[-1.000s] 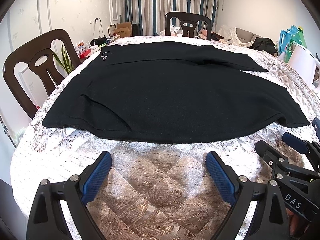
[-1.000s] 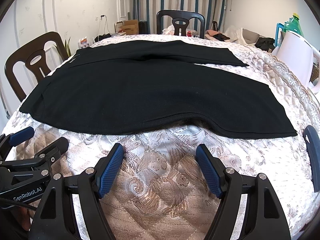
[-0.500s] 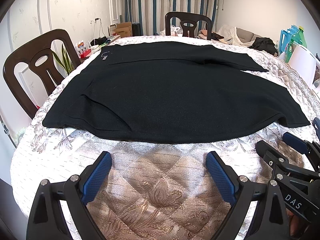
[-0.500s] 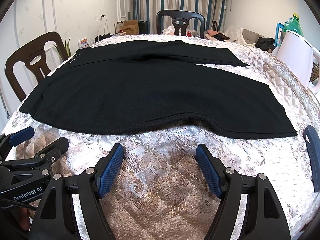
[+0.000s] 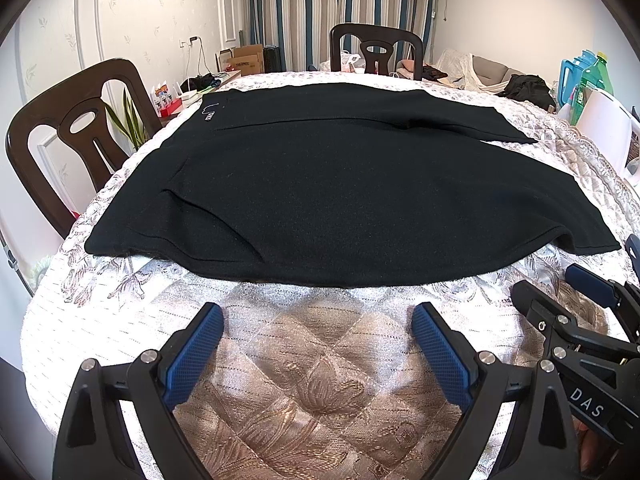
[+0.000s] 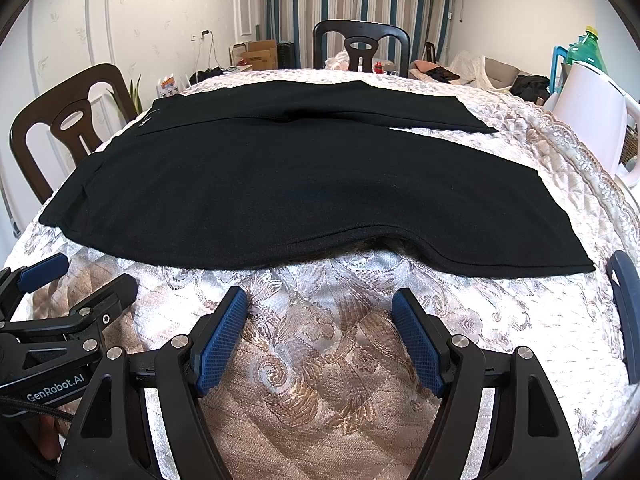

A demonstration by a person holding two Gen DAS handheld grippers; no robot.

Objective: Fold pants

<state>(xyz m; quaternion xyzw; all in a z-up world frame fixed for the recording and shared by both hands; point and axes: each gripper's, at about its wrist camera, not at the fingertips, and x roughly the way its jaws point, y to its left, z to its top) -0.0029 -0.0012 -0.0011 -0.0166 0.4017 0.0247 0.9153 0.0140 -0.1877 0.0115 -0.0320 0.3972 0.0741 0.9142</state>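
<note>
Currently, the black fabric pants (image 5: 340, 196) are lying spread flat across the round worktop covered in a quilted floral cloth (image 5: 320, 380), waistband to the left and the two legs reaching right. The left gripper (image 5: 318, 346) is hovering just near of the pants' near edge, its blue-padded fingers (image 5: 196, 354) spread wide and holding nothing. The right gripper (image 6: 320, 332) is sitting beside it to the right, its fingers (image 6: 418, 346) likewise parted wide and empty. Dark wooden chairs (image 5: 72, 132) are standing at the left and far sides.

White tag (image 5: 209, 113) lettering on pants (image 5: 340, 184) unreadable
</note>
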